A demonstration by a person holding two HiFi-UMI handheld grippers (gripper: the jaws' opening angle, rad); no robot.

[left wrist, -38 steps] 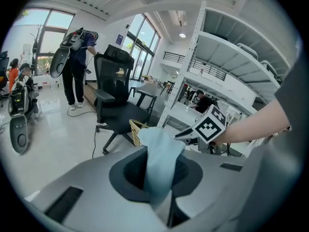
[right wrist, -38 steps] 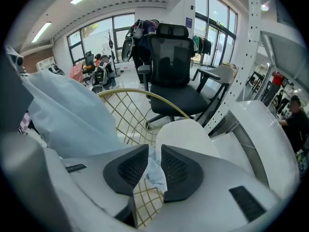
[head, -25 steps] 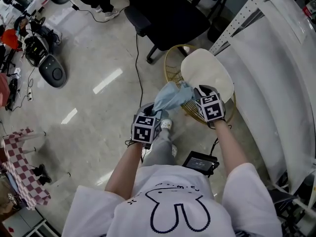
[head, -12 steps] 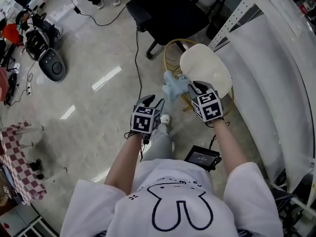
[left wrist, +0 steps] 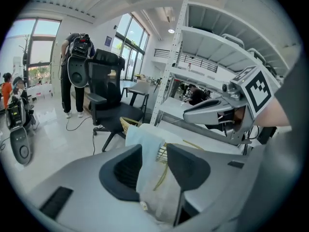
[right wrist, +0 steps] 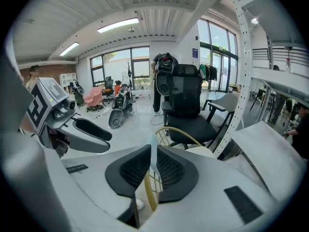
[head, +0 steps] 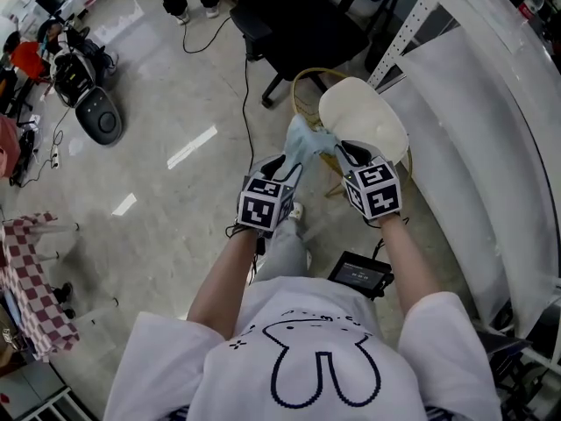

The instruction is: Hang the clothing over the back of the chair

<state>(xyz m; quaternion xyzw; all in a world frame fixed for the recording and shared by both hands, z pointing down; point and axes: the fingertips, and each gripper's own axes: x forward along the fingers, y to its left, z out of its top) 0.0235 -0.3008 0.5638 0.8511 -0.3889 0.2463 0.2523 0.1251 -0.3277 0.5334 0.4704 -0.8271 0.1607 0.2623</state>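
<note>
The clothing point(head: 307, 139) is a light blue garment, bunched above the gold wire back point(head: 302, 90) of a chair with a cream seat point(head: 364, 121). My right gripper point(head: 337, 153) is shut on its upper edge; in the right gripper view a thin fold point(right wrist: 152, 151) is pinched between the pads of that gripper point(right wrist: 153, 149). My left gripper point(head: 287, 169) is open just below and left of it. In the left gripper view the garment point(left wrist: 149, 173) hangs loosely between the wide jaws of the left gripper point(left wrist: 154, 148), with the chair's wire point(left wrist: 124, 123) behind.
A black office chair point(head: 307, 24) stands just beyond the gold chair. White shelving panels point(head: 473, 130) run along the right. A dark device point(head: 359, 274) lies on the floor by my feet. A checkered cloth point(head: 35, 288) and a wheeled machine point(head: 96, 121) are at the left.
The left gripper let go of the garment's lower end and opened, then came up under it. Both grippers rose, and the garment now hangs bunched from the right gripper.
</note>
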